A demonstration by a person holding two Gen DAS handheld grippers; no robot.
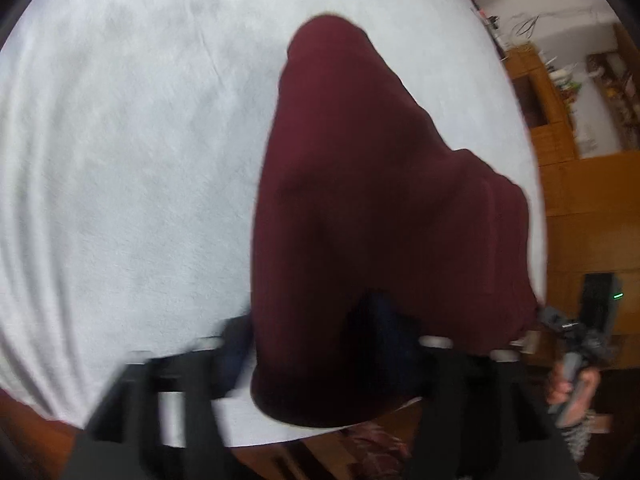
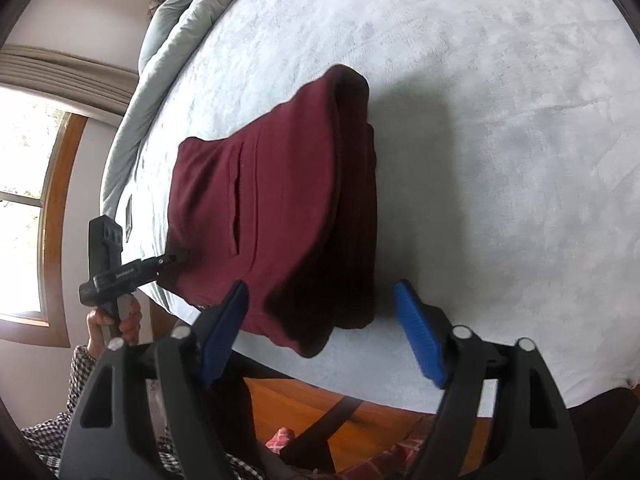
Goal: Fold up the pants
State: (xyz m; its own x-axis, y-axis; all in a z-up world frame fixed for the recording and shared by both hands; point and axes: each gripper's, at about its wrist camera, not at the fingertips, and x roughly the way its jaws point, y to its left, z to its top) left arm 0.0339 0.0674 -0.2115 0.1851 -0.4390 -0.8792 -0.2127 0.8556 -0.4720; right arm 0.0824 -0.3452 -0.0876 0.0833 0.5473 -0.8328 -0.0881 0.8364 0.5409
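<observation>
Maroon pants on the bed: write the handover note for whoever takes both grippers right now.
Right gripper: open, blue pads either side of the near edge of the bundle, not pressing on it.
Left gripper: at the bundle's left edge; its own view is blurred and mostly covered by cloth, so grip cannot be told.
Maroon pants: folded into a stacked bundle near the edge of the bed, on the pale blanket, pocket slit facing up.
Done: main folds appear made.
Left: probably free the left gripper, square the layers, and check whether another fold is wanted.
</observation>
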